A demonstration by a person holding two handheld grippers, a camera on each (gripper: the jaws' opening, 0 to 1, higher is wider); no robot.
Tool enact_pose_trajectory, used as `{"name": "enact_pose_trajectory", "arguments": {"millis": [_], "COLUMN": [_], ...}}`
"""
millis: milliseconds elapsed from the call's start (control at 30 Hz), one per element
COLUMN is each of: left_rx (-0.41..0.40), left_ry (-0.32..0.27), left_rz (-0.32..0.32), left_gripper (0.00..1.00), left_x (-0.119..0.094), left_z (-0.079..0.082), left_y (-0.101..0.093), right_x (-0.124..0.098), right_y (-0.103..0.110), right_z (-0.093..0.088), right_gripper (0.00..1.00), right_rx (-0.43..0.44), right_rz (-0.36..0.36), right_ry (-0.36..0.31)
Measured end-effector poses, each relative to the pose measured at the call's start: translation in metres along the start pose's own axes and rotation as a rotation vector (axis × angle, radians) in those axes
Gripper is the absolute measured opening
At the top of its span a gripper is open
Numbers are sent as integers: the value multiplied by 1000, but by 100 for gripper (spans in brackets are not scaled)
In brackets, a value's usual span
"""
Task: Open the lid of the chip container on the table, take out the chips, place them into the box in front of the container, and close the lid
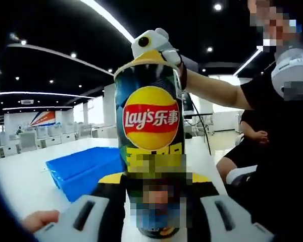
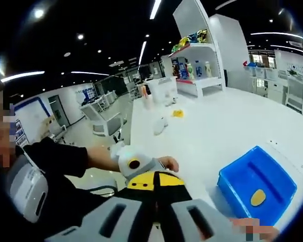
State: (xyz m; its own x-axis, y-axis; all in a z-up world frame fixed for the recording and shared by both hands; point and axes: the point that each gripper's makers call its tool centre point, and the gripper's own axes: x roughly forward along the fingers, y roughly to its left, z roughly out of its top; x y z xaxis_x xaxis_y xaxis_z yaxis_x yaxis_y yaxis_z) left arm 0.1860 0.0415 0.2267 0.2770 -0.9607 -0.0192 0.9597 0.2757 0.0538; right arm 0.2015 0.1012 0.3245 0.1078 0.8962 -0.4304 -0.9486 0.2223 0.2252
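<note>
Here the can (image 1: 151, 146) is held upright between the jaws of the left hand-held gripper (image 1: 154, 212), above the counter (image 1: 35, 176). The right hand-held gripper (image 2: 156, 209) is pressed together at the can's top, and the box (image 2: 255, 184) with one chip (image 2: 257, 197) is seen just right of it.

A large open-plan office or lab hall, with a black ceiling crossed by strip lights (image 1: 108, 19) and dotted with spotlights. Rows of white desks (image 1: 50, 136) and chairs (image 2: 103, 118) stretch into the distance, while a white shelf (image 2: 199, 63) at the far end holds colourful goods.
</note>
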Motion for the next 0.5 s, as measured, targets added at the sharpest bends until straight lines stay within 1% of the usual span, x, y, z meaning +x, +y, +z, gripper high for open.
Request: {"name": "enact_pose_trajectory", "arguments": {"millis": [33,200,500], "left_rx": [-3,-4,8], "left_ry": [-4,-32,-36], "left_rz": [-4,-23,-36], "left_gripper": [45,45,45], "left_x": [0,8,20], "left_z": [-1,1,1], "left_y": [2,2,1], "right_x": [-1,-9,-23], "right_y": [-1,-7,-10], "right_z": [0,-2,-6], "right_gripper": [1,1,1], "right_rx": [-1,-5,-11], "right_rz": [-4,-22,-38], "right_ry": [0,-12,-32]}}
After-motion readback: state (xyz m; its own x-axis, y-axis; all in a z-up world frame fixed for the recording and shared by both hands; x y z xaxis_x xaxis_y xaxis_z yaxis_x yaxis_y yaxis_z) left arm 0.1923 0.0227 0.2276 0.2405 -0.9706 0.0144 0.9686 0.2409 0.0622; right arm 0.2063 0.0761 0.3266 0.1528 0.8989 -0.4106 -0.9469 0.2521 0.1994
